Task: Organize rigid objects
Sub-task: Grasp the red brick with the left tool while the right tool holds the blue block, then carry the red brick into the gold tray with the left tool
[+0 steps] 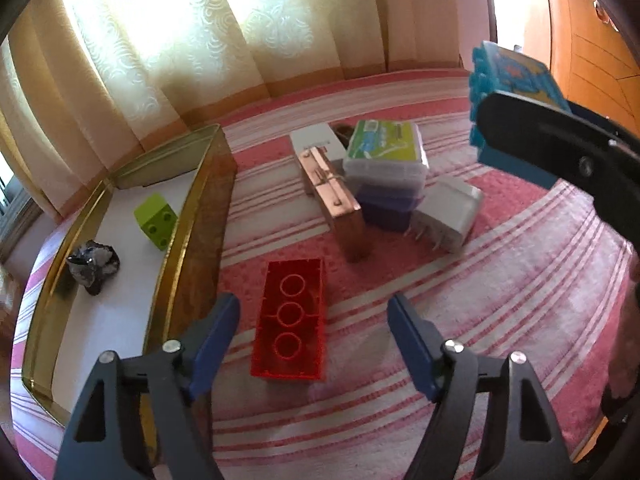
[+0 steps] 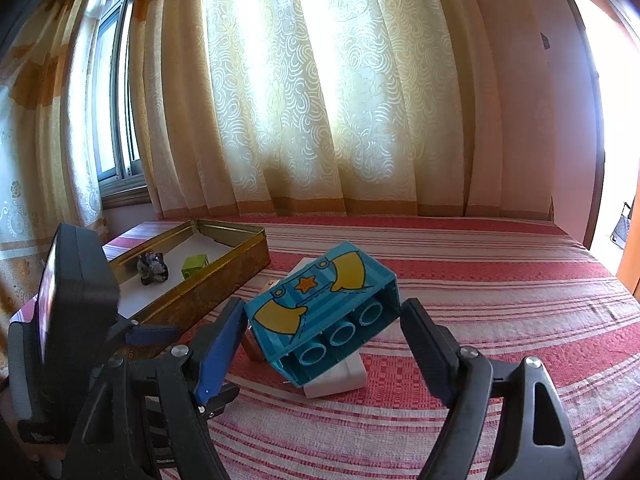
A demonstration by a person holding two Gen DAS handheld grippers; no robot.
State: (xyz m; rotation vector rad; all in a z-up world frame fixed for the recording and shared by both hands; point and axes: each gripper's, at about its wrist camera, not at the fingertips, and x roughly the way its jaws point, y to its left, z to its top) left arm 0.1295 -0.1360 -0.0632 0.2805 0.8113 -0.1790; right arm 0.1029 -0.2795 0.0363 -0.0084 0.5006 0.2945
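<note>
The left tongs (image 1: pixel 312 340) are hovering with their blue pads apart and nothing between them, pointing down at a red toy brick (image 1: pixel 292 320) that is lying studs-down on the striped bed (image 1: pixel 500 300), just beside the gold tin (image 1: pixel 188 216). The right tongs (image 2: pixel 324 332) are holding a blue toy brick (image 2: pixel 320 308) up off the bed, tilted, its open underside facing the camera; the left pad is touching it, and the right pad seems to be meeting its far corner.

A good grip on the red brick would probably mean lowering the left tongs squarely over its long sides and closing on the middle, since smooth plastic may slip. The blue brick looks ready for carrying across to the tin.

Inside the tin, a green block (image 1: pixel 156 216) and a dark crumpled lump (image 1: pixel 94 266) are already resting on its white floor, with room around them. Farther back, a copper case (image 1: pixel 334 204), a stack of plastic boxes (image 1: pixel 384 168) and a white plug adapter (image 1: pixel 448 216) are crowding together. The tin's near wall is standing between the red brick and the tin's floor, so a lift over it seems needed.
</note>
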